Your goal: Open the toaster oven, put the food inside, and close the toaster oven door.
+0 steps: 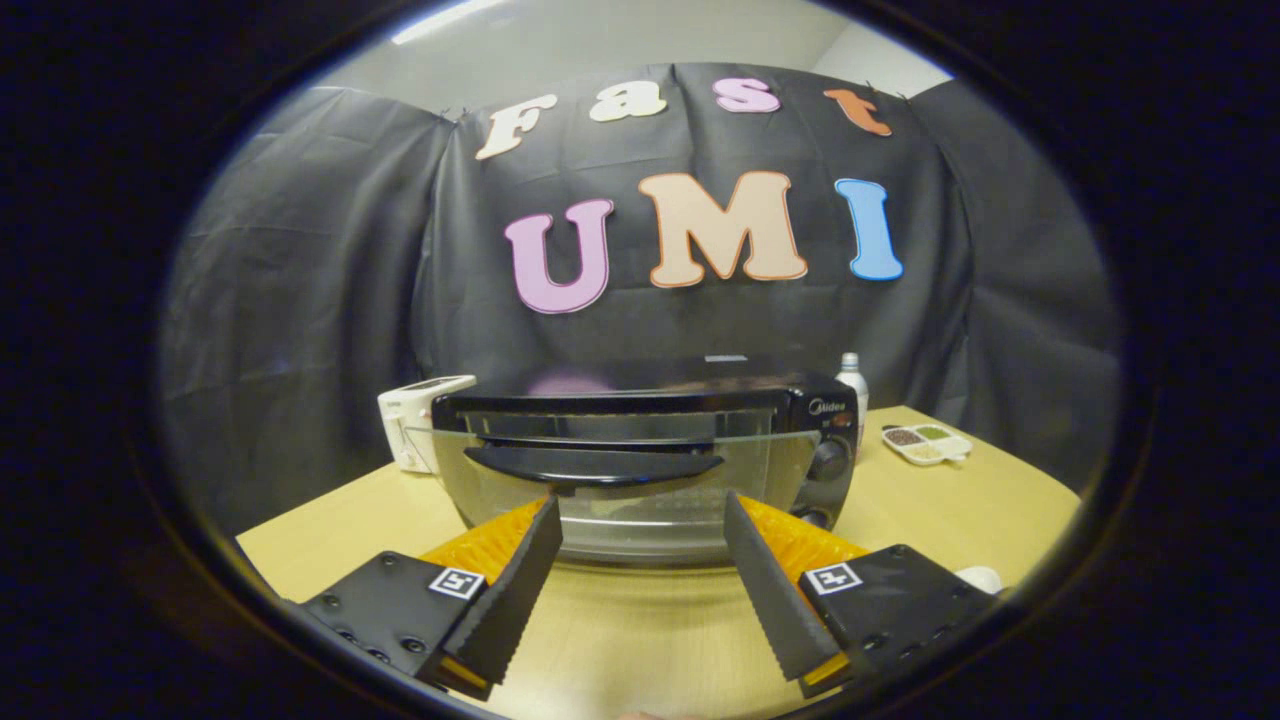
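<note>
Toaster oven [650, 455]: black, set on the light wooden table [960, 500], front turned toward the gripper.
Door [600, 490]: glass, seen upright and shut against the oven front; the dark bar handle [593, 464] runs across its upper part.
Food: nothing that can be named as the food is made out through the glass; reflections blur the inside, so it cannot be told whether anything lies in there.
Gripper [640, 515]: fingers spread wide, nothing held between them; tips just short of the lower part of the door, below the handle.
Stage: a shut door with a free gripper fits either a door yet to be pulled open or one shut again over the food; the view does not settle which.
Surroundings: white appliance [425, 420] to the oven's left; white bottle [853, 385] behind its right corner; small divided dish [926, 443] farther right.
</note>
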{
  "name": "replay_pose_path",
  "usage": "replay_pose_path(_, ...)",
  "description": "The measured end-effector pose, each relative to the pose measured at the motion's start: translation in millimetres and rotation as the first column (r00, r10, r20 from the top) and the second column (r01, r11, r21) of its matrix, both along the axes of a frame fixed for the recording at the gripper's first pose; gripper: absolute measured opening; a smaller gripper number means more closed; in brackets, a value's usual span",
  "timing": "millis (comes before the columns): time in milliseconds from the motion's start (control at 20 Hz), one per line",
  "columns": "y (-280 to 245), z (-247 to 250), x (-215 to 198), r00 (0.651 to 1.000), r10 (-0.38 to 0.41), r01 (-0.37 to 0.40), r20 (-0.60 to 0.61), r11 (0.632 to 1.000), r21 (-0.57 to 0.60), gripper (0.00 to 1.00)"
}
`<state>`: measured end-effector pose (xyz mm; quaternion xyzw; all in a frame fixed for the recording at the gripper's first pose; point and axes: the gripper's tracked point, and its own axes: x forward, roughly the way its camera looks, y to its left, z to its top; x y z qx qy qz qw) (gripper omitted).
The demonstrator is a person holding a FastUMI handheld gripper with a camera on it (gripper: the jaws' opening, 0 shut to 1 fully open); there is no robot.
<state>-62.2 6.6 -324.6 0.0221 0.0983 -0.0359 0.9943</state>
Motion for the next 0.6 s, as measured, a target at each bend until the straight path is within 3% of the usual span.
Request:
replay_pose_path(200, -6.7, 9.6, 15.8, 1.0, -0.016, 0.016, 0.021, 1.0, 0.015, 1.0)
replay_pose_path(600, -15.0, 13.4, 7.0, 0.999, -0.025, 0.025, 0.026, 1.0, 0.002, 1.0)
